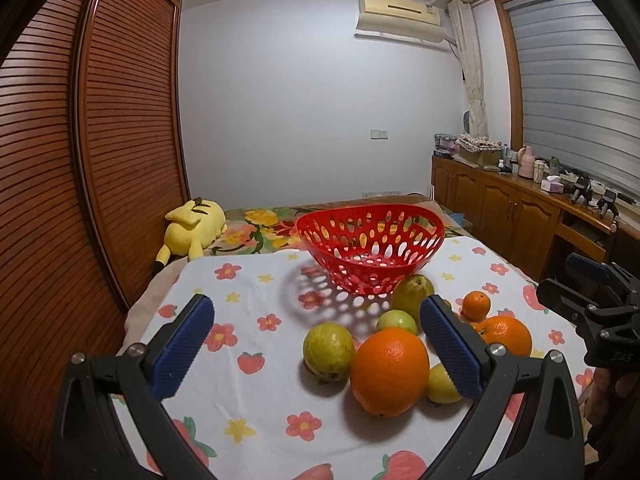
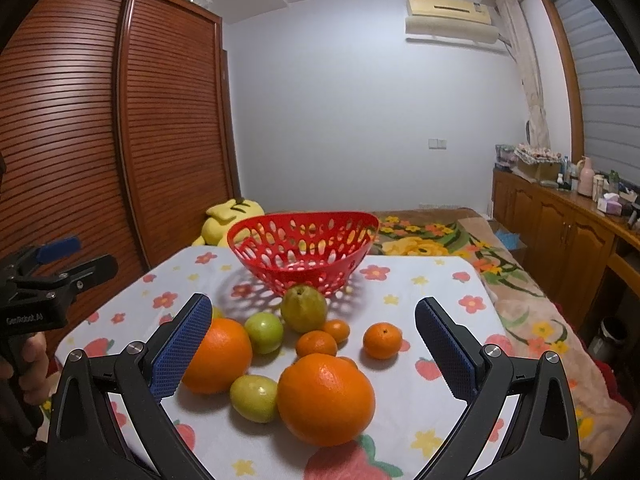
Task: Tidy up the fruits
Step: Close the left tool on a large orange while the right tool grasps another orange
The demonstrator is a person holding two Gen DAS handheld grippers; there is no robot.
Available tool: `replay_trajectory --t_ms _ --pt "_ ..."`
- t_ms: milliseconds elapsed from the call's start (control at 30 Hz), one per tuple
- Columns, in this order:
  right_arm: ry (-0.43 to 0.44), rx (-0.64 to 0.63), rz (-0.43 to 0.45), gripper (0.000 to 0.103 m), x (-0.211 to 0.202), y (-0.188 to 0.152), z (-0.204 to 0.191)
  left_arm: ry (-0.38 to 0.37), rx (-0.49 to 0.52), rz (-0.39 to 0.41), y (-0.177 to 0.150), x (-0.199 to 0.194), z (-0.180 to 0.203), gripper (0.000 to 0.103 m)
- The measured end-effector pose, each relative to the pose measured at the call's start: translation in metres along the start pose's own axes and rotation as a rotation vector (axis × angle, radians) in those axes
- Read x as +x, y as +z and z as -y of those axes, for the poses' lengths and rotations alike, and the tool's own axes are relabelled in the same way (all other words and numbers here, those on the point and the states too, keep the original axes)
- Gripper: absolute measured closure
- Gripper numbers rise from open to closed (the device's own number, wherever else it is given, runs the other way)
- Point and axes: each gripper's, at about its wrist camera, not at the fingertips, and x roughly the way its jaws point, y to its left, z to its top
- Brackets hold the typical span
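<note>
So the fruit is all piled loose on a white tablecloth printed with flowers and strawberries (image 2: 440, 280), sitting in the lower middle of both views, just in front of a red perforated plastic basket (image 2: 304, 250) that has nothing in it that I can see. Counting from the right wrist view: two big glossy oranges, one front and centre (image 2: 326, 398) and one further left (image 2: 218, 354) half behind a blue pad, three small mandarins (image 2: 382, 340), two small round yellow-green fruits (image 2: 254, 398), one bigger green pear-shaped fruit (image 2: 304, 308) right against the basket. The left wrist view adds another round green-yellow fruit (image 1: 328, 350) at the left of the pile. The left gripper (image 1: 316, 340) has its blue-padded tongs spread wide apart, holding nothing, with a big orange sitting between them lower down. The right gripper (image 2: 314, 338) is the same, wide apart and empty above the pile. Around it: a yellow plush toy (image 1: 192, 228) on the floral bedspread at mid left, a slatted brown wooden wardrobe (image 1: 120, 140) on the left, a wooden sideboard (image 2: 560, 232) with clutter on the right.
</note>
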Motion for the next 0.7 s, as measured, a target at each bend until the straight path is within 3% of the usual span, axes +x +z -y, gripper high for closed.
replay_trajectory --t_ms 200,467,700 --pt "-0.001 -0.005 -0.048 0.0 0.011 -0.014 0.004 -0.019 0.004 -0.052 -0.014 0.017 -0.001 0.0" --pt "0.018 0.0 -0.129 0.0 0.03 -0.031 0.011 -0.103 0.002 -0.118 -0.028 0.035 0.001 0.0" --pt "0.044 0.01 -0.183 0.0 0.044 -0.043 0.014 -0.115 0.012 -0.177 -0.036 0.051 0.003 0.0"
